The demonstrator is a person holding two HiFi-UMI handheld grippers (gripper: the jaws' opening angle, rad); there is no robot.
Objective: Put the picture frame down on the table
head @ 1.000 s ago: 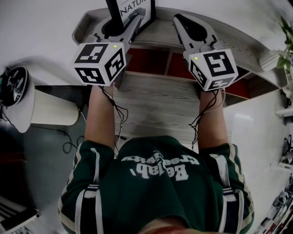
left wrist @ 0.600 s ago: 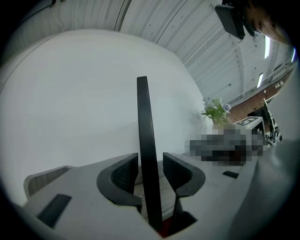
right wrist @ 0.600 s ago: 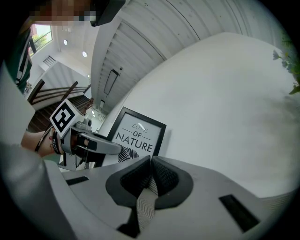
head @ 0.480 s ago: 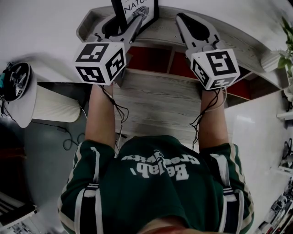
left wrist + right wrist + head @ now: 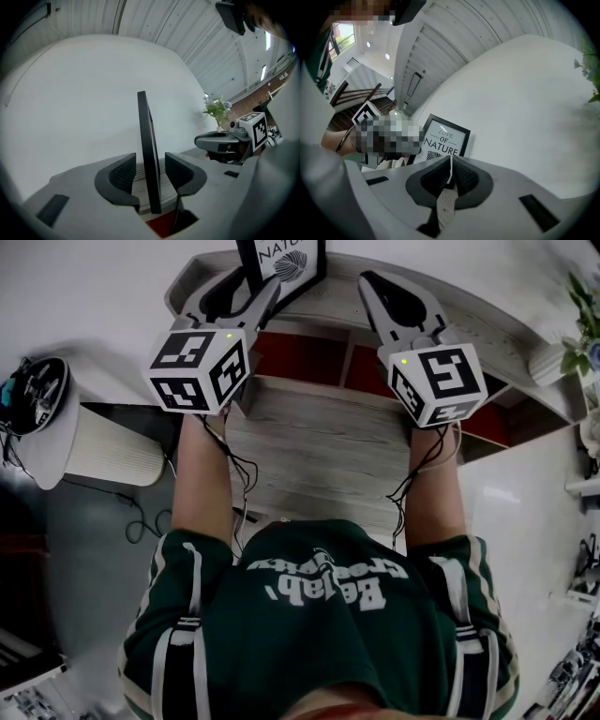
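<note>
The black picture frame point(image 5: 281, 259) with a "NATURE" print stands upright at the back of the pale wooden table top point(image 5: 487, 324), close to the white wall. In the left gripper view the frame point(image 5: 149, 154) shows edge-on between the jaws of my left gripper point(image 5: 150, 176), with a thin gap on each side. My left gripper point(image 5: 253, 277) is open around the frame's lower left corner. My right gripper point(image 5: 364, 279) hovers to the frame's right, shut and empty. The right gripper view shows its pads point(image 5: 461, 176) closed together, the frame point(image 5: 443, 138) beyond them.
A lower wooden shelf point(image 5: 319, 442) with red panels behind it lies under my arms. A small potted plant point(image 5: 586, 315) stands at the table's right end. A ribbed white lampshade point(image 5: 103, 451) and a round dark object point(image 5: 33, 395) sit left of the table.
The left gripper's cube has drifted slightly left and the frame sits a little higher in view. The frame stays between the left jaws; the right gripper has barely moved.
</note>
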